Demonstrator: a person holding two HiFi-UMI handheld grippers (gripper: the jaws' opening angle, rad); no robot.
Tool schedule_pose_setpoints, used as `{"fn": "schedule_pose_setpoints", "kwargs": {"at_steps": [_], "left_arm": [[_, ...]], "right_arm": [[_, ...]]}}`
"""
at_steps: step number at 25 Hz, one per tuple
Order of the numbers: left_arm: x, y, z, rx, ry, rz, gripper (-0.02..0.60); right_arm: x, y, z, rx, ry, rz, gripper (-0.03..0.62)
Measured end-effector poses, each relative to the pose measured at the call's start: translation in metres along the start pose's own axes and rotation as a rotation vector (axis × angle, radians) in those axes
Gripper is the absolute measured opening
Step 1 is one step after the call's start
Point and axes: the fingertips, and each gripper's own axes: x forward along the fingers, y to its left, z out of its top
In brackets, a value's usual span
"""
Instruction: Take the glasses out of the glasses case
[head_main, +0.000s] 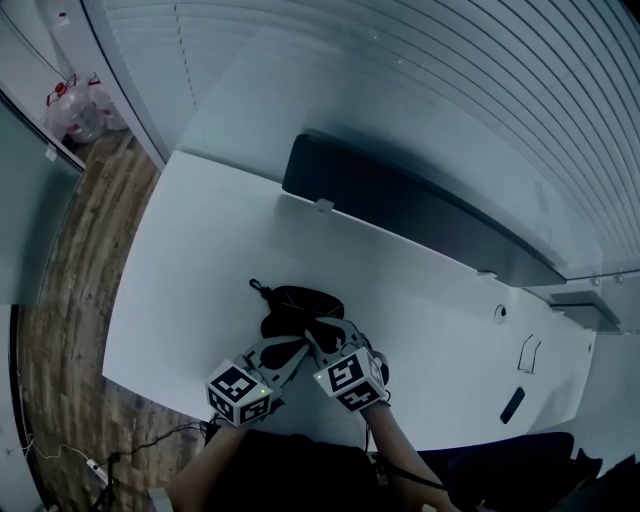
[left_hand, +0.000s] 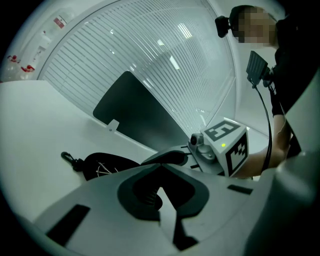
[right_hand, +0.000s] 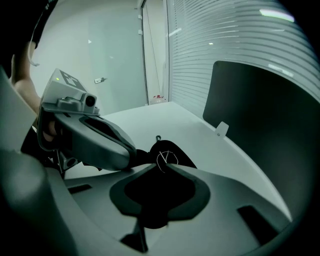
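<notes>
Together, both grippers converge on the case (head_main: 300, 303) from the person's side, with the forearms coming up from the bottom of the head view and the marker cubes side by side, just apart. The left gripper (head_main: 293, 350) lies almost level and angles inward to the right, its tips at the case's near edge. Its own view shows the two tips pressed together, with no cloth plainly caught between them. The right gripper (head_main: 322, 335) tilts steeply down and angles inward to the left, just beyond the left one's tips. Its jaws stand a slit apart and pinch the case, whose black fabric fills the hollow between the pads. The case, a soft black pouch, lies on the near half of the white table (head_main: 200, 260), straight in front of the person. Its long axis runs roughly across the table, left to right, and its clip (head_main: 258, 289) end points to the far left.
</notes>
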Motion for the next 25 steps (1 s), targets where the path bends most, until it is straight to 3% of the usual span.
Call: {"fn": "schedule_pose_setpoints", "kwargs": {"at_steps": [25], "left_arm": [[0.013,0.016,-0.006,-0.1,0.008,0.013,0.003]], "right_arm": [[0.026,-0.016,-0.014,-0.147,0.239,0.05,0.051]]}}
